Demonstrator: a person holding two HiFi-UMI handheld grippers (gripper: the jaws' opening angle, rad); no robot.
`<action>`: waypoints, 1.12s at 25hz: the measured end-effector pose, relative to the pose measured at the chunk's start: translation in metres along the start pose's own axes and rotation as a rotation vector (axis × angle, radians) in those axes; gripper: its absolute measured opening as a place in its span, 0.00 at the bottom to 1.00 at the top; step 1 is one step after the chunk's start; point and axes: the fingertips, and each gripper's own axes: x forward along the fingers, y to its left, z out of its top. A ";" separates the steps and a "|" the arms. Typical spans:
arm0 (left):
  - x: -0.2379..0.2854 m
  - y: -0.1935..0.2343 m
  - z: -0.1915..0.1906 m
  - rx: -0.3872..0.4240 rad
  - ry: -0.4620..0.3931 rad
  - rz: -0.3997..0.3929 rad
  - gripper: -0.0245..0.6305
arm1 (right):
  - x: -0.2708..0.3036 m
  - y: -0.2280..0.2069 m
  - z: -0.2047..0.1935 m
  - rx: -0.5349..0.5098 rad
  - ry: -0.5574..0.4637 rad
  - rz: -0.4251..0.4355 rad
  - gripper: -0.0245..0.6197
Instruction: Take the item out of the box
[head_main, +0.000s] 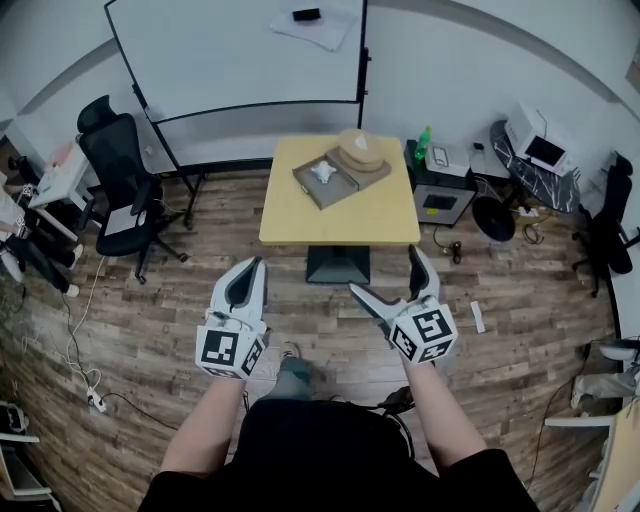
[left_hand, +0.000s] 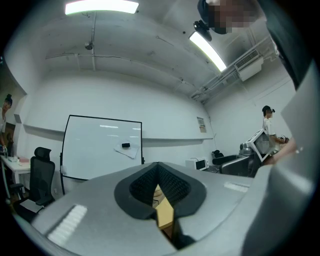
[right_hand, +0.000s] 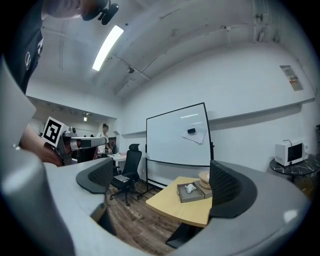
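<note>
A shallow grey box (head_main: 325, 181) lies open on the far half of the yellow table (head_main: 340, 215), with a small white item (head_main: 322, 170) inside it. A tan round object (head_main: 360, 149) rests just behind the box. Both grippers hover over the wooden floor, well short of the table. My left gripper (head_main: 256, 266) is shut with nothing in it; its view shows only a sliver of table (left_hand: 164, 214) between the pads. My right gripper (head_main: 391, 280) is open and empty. Between its jaws I see the box (right_hand: 193, 193) and the white item (right_hand: 189, 188).
A wheeled whiteboard (head_main: 240, 55) stands behind the table. A black office chair (head_main: 122, 172) is at the left and a low cabinet (head_main: 441, 196) at the table's right. Cables (head_main: 90, 395) trail on the floor at the left. A person (left_hand: 268, 126) stands far off.
</note>
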 end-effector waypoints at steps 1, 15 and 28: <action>0.006 0.003 -0.002 0.001 -0.002 0.001 0.04 | 0.005 -0.004 -0.001 0.001 -0.001 0.001 0.97; 0.164 0.116 -0.045 -0.047 -0.048 -0.045 0.04 | 0.174 -0.075 -0.001 -0.030 0.010 -0.028 0.97; 0.367 0.273 -0.080 -0.101 -0.032 -0.135 0.04 | 0.400 -0.152 0.014 -0.036 0.071 -0.092 0.97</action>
